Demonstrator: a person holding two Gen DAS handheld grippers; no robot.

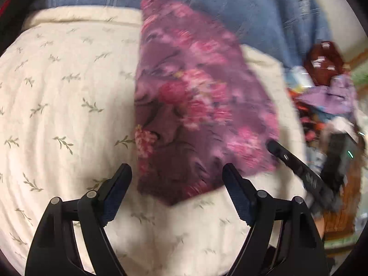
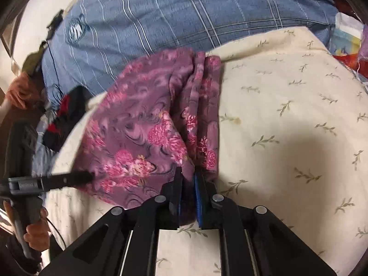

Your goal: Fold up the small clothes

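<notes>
A small purple garment with pink flowers (image 1: 195, 105) lies on a cream leaf-print cover (image 1: 59, 92). My left gripper (image 1: 177, 172) is open and empty, its fingers on either side of the garment's near corner, just above it. My right gripper (image 2: 189, 177) is shut on the garment's bunched edge (image 2: 197, 115), holding folded layers. In the left wrist view the right gripper (image 1: 273, 147) shows as a black tip at the garment's right edge. In the right wrist view the left gripper (image 2: 87, 177) touches the garment's left edge. The left wrist view is motion-blurred.
A person in a blue plaid shirt (image 2: 174, 16) sits behind the cover. A pile of mixed clothes (image 1: 326, 101) and a brown jar (image 1: 322, 62) lie to the right. Dark red-and-black clothing (image 2: 66, 117) lies at the left.
</notes>
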